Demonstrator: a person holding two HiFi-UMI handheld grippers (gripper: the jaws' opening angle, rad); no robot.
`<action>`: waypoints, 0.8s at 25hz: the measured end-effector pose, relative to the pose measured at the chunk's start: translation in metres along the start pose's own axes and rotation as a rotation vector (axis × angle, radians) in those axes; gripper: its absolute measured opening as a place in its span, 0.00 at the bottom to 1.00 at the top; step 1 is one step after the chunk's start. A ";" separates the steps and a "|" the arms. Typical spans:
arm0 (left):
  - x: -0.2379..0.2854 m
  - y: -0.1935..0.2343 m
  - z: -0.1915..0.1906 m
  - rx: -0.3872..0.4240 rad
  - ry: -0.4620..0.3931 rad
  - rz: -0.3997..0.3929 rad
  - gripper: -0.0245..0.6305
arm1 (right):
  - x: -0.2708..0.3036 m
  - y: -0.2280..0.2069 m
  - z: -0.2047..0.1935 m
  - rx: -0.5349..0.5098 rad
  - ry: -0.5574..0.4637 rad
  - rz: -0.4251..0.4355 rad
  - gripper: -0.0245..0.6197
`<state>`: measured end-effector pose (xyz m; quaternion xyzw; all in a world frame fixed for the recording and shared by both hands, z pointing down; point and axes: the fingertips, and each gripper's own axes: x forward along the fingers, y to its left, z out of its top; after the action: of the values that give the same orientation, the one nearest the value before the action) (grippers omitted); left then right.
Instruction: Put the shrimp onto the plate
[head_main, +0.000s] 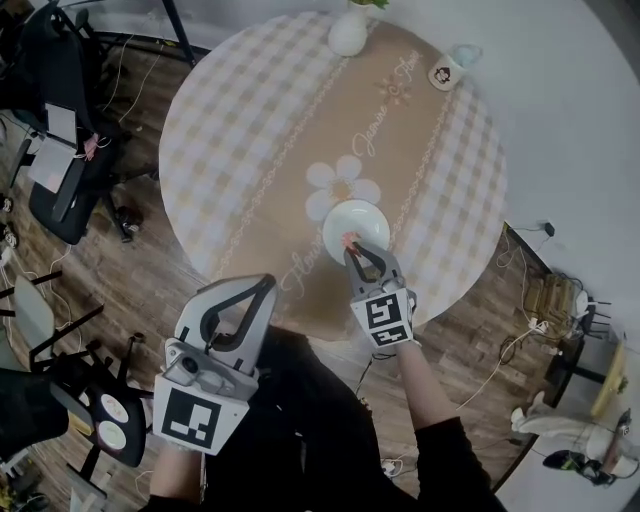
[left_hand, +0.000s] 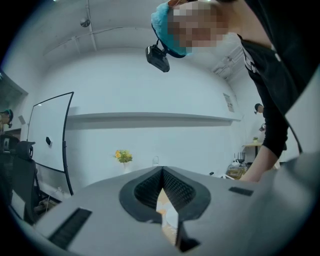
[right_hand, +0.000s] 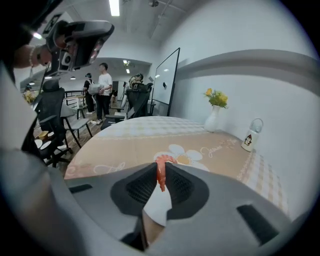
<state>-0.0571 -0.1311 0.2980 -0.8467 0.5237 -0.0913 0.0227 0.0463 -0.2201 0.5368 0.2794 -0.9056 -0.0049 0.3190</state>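
The orange shrimp (head_main: 348, 241) (right_hand: 160, 176) is pinched upright between the tips of my right gripper (head_main: 351, 249) (right_hand: 161, 169), which is shut on it. It hangs over the near rim of the white plate (head_main: 360, 220), which sits on the tan runner of the round checked table (head_main: 240, 150). In the right gripper view a white patch of the plate (right_hand: 159, 204) shows below the jaws. My left gripper (head_main: 266, 287) (left_hand: 162, 171) is held back by the table's near edge, raised, jaws together with nothing between them.
A white vase (head_main: 348, 30) (right_hand: 212, 120) with yellow flowers and a small white jar (head_main: 447, 70) (right_hand: 248, 138) stand at the table's far side. Office chairs (head_main: 60, 130) and cables crowd the floor to the left. People stand in the background of the right gripper view.
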 end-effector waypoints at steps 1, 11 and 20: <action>-0.001 0.002 -0.001 -0.001 0.002 0.007 0.04 | 0.004 0.001 -0.004 -0.015 0.021 0.010 0.10; -0.006 0.011 -0.002 -0.006 0.002 0.022 0.04 | 0.037 0.002 -0.040 -0.064 0.163 0.068 0.10; -0.009 0.012 -0.007 -0.019 0.012 0.030 0.04 | 0.049 -0.003 -0.056 -0.046 0.251 0.097 0.10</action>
<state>-0.0727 -0.1282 0.3021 -0.8382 0.5375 -0.0910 0.0127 0.0489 -0.2381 0.6093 0.2260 -0.8706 0.0247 0.4362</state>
